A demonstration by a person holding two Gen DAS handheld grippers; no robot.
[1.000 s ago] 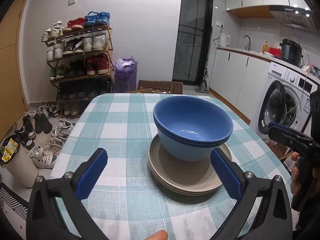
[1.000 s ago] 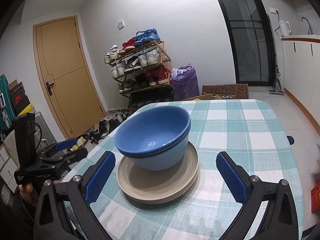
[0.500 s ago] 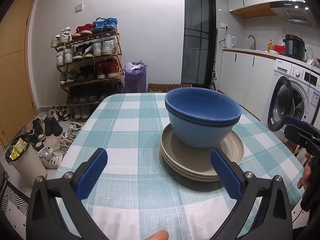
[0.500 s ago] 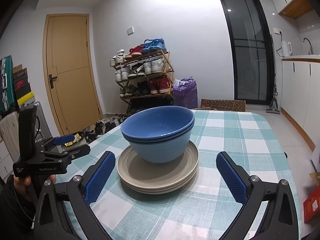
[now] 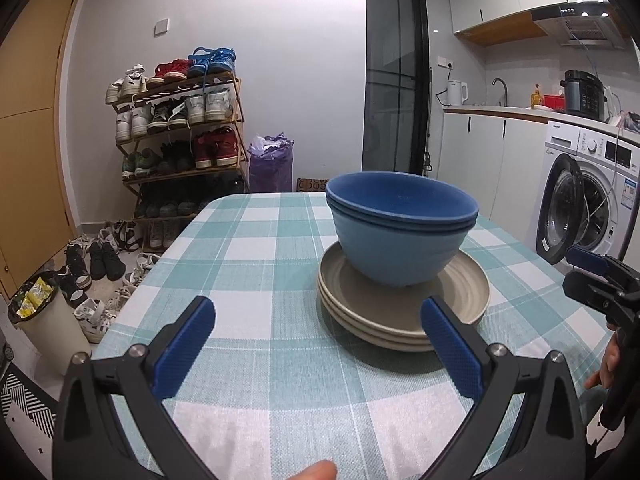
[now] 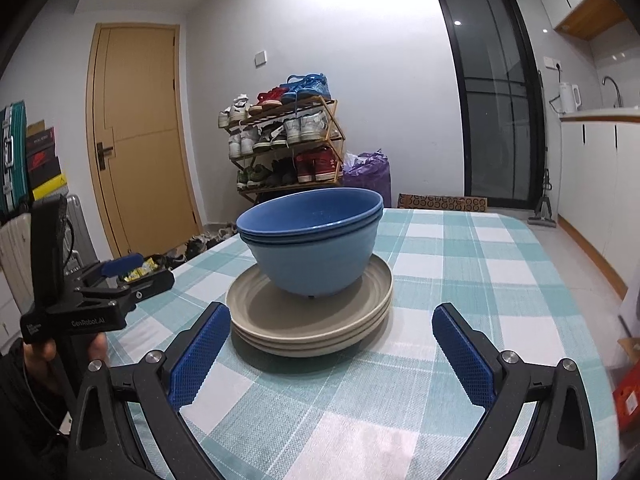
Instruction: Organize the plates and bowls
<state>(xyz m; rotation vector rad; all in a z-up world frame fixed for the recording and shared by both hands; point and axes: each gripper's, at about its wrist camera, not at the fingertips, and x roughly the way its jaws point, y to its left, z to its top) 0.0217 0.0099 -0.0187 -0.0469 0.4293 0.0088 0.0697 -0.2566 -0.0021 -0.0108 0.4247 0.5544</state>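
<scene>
Two nested blue bowls [image 5: 400,232] [image 6: 316,240] stand upright on a stack of three beige plates [image 5: 404,312] [image 6: 312,320] on the teal checked tablecloth [image 5: 256,264] [image 6: 460,280]. My left gripper [image 5: 318,344] is open, low over the cloth, a short way in front of the stack with nothing between its blue pads. My right gripper [image 6: 328,352] is open too, its left pad [image 6: 200,352] close beside the plates' rim. In the right wrist view the left gripper [image 6: 132,270] shows at the table's left edge; the right gripper [image 5: 588,276] appears at the right edge of the left wrist view.
A shoe rack [image 5: 180,136] and a purple bag [image 5: 270,164] stand beyond the table's far end. A washing machine [image 5: 584,196] and kitchen counter are on the right, a bin [image 5: 48,320] and loose shoes on the floor to the left. A person's hand [image 6: 44,352] holds the left gripper.
Both grippers have dropped lower and tilted toward level, so the bowls and plates are now seen from the side instead of from above. Both stayed open; the stack has not moved.
</scene>
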